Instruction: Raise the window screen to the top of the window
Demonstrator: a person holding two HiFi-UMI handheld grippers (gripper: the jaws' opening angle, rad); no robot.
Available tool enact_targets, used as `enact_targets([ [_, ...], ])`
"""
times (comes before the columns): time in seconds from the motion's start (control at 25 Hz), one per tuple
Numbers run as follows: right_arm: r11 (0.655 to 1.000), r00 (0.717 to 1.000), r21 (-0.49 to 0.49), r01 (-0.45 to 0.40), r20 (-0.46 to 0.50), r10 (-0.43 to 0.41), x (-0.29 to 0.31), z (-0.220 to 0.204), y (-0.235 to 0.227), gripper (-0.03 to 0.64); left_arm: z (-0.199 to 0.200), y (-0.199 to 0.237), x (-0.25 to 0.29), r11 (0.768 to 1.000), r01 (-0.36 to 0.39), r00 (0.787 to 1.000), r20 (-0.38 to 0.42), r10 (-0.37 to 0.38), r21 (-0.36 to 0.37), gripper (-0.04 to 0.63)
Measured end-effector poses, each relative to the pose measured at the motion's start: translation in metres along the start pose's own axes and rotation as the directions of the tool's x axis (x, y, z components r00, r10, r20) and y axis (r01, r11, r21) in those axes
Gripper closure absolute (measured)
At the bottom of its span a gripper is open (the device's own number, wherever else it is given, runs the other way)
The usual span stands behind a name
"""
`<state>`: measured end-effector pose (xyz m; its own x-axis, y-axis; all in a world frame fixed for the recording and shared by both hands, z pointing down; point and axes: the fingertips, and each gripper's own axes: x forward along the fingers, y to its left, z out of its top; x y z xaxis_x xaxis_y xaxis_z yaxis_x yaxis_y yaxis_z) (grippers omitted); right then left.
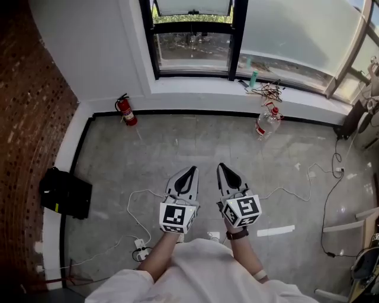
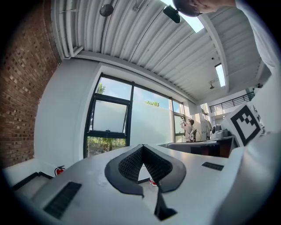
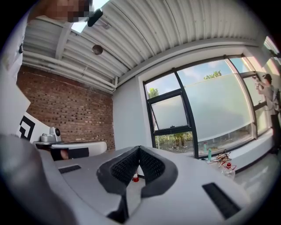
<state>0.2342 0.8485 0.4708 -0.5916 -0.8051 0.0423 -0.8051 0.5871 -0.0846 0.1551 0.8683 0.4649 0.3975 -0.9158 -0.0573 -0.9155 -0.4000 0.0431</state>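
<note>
The black-framed window [image 1: 235,41] stands across the floor, straight ahead of me. A pale panel [image 1: 192,6] fills its upper part, and trees show through the clear glass [image 1: 192,52] below. This window [image 2: 109,127] also shows in the left gripper view, and the same window [image 3: 171,116] in the right gripper view. Both grippers are held low in front of me, far short of the window. The left gripper [image 1: 190,170] is shut with nothing in it, its tips meeting [image 2: 142,146]. My right gripper [image 1: 224,167] is likewise shut and empty [image 3: 139,148].
A red fire extinguisher [image 1: 125,110] stands left of the window, a plastic bottle [image 1: 267,121] right of it. Tangled wires [image 1: 269,92] and a teal bottle [image 1: 253,79] lie on the sill. A black bag [image 1: 65,192] and power strip [image 1: 141,253] sit left. A person [image 3: 268,94] stands far right.
</note>
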Motion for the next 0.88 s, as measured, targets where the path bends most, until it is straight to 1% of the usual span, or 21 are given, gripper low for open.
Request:
enact_targets([
  [0.12, 1.000, 1.000, 0.021, -0.009, -0.013, 0.010, -0.005, -0.007, -0.004, 0.615, -0.005, -0.007, -0.002, 1.000, -0.010, 1.000, -0.011, 0.010, -0.002, 0.594],
  [0.24, 0.999, 0.999, 0.027, -0.039, -0.020, 0.040, -0.012, -0.011, -0.005, 0.615, -0.010, -0.017, -0.004, 1.000, -0.030, 0.999, -0.021, 0.029, -0.004, 0.594],
  [0.4, 0.991, 0.991, -0.026, -0.129, -0.023, 0.129, -0.022, -0.008, 0.006, 0.615, -0.012, -0.025, -0.005, 0.998, -0.064, 0.997, -0.032, 0.064, -0.005, 0.594],
  [0.48, 0.988, 0.989, -0.051, -0.147, -0.023, 0.146, -0.029, -0.007, 0.008, 0.615, -0.014, -0.027, -0.006, 0.996, -0.087, 0.996, -0.037, 0.086, -0.007, 0.594],
  [0.56, 0.987, 0.988, -0.054, -0.153, -0.025, 0.151, -0.041, -0.010, 0.006, 0.615, -0.016, -0.037, -0.010, 0.995, -0.102, 0.994, -0.043, 0.102, -0.006, 0.594],
  [0.64, 0.987, 0.987, -0.033, -0.156, -0.027, 0.155, -0.052, -0.020, 0.002, 0.615, -0.020, -0.052, -0.014, 0.995, -0.103, 0.993, -0.053, 0.103, 0.012, 0.594],
  [0.72, 0.987, 0.986, 0.011, -0.163, -0.038, 0.163, -0.052, -0.033, 0.000, 0.615, -0.023, -0.061, -0.016, 0.995, -0.094, 0.993, -0.066, 0.096, 0.042, 0.594],
  [0.8, 0.982, 0.981, 0.049, -0.180, -0.063, 0.183, -0.049, -0.044, 0.003, 0.615, -0.022, -0.058, -0.018, 0.994, -0.104, 0.993, -0.048, 0.106, 0.043, 0.594],
  [0.88, 0.979, 0.977, 0.054, -0.196, -0.071, 0.200, -0.046, -0.047, 0.008, 0.615, -0.019, -0.044, -0.019, 0.991, -0.132, 0.991, -0.023, 0.132, 0.026, 0.594],
])
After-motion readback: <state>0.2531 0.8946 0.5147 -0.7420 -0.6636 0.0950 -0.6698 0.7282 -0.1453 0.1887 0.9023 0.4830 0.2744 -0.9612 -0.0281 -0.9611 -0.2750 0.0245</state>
